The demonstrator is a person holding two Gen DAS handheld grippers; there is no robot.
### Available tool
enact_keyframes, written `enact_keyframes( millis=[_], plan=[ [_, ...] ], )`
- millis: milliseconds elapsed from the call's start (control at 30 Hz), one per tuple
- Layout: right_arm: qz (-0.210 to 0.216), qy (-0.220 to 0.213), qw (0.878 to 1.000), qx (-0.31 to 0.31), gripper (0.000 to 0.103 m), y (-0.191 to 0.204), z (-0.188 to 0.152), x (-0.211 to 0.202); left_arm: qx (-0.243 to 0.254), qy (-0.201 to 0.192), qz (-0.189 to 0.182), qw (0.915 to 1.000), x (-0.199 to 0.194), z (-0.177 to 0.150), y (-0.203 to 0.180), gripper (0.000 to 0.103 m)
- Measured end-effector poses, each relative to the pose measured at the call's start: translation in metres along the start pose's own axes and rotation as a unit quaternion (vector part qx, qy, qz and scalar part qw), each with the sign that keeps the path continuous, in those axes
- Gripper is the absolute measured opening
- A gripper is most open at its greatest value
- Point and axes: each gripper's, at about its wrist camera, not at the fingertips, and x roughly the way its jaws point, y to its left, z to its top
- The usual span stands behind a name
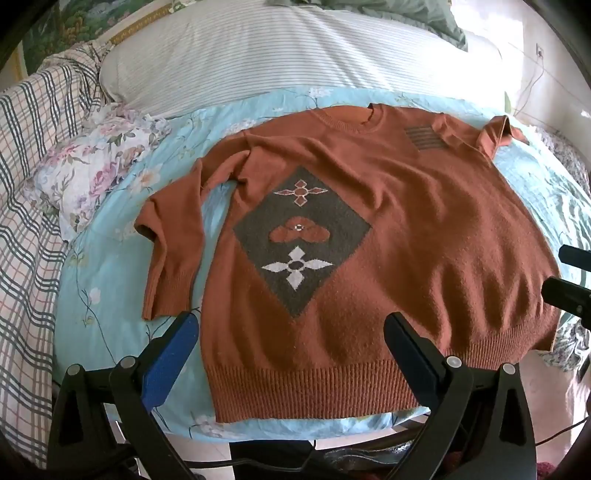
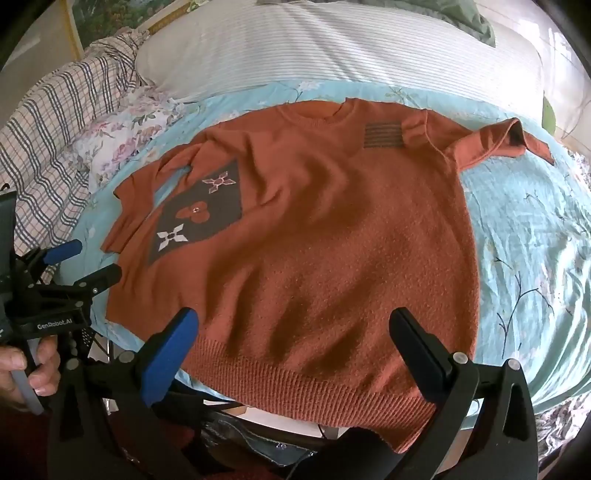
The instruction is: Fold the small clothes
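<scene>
place: a bedroom in a home
bed (image 1: pixel 110 280): fills both views, spread with a light blue floral sheet
pillow (image 1: pixel 258 51): a large one in white with thin stripes lies across the far side of the bed
bedding: a plaid blanket (image 1: pixel 33 147) is bunched along the left edge, with a pink floral cloth (image 1: pixel 92 162) beside it and a green quilt (image 2: pixel 461 18) at the far corner
wall: a framed landscape picture (image 1: pixel 85 22) hangs behind the bed
light: bright daylight falls from the far right
clothing: an orange knit sweater (image 1: pixel 406 221) is laid flat on the sheet
</scene>
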Motion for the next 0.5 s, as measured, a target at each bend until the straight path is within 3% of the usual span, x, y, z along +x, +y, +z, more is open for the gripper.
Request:
enact_keyframes(
  millis=[500],
  plan=[
    [0.006,-0.002,1.0,-0.001,0.103,0.001,-0.0003,-0.0023,0.001,0.001,-0.003,1.0,0.0039,-0.0039,-0.0025,0.101]
  ],
)
